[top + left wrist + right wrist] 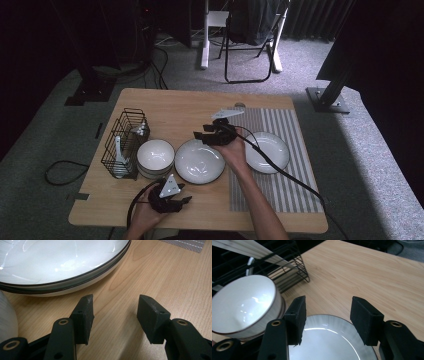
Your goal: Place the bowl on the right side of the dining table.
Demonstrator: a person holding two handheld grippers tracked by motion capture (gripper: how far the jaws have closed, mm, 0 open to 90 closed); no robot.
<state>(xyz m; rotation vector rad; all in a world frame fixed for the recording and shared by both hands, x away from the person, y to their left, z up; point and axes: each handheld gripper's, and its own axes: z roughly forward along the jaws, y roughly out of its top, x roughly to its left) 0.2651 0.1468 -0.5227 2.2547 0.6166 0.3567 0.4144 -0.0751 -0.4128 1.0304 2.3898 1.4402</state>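
Your right tool [204, 134] hovers with jaws apart, holding nothing, above the far rim of the middle plate [199, 161], between bowl [155, 156] and striped mat [295, 190], probably to grip it; left tool [186, 192] rests open nearby.

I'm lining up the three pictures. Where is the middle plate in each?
High view: the middle plate lies centre, between bowl and striped mat.
Left gripper view: top left.
Right gripper view: bottom centre, beneath the jaws.
Shared landmark: the wooden table.
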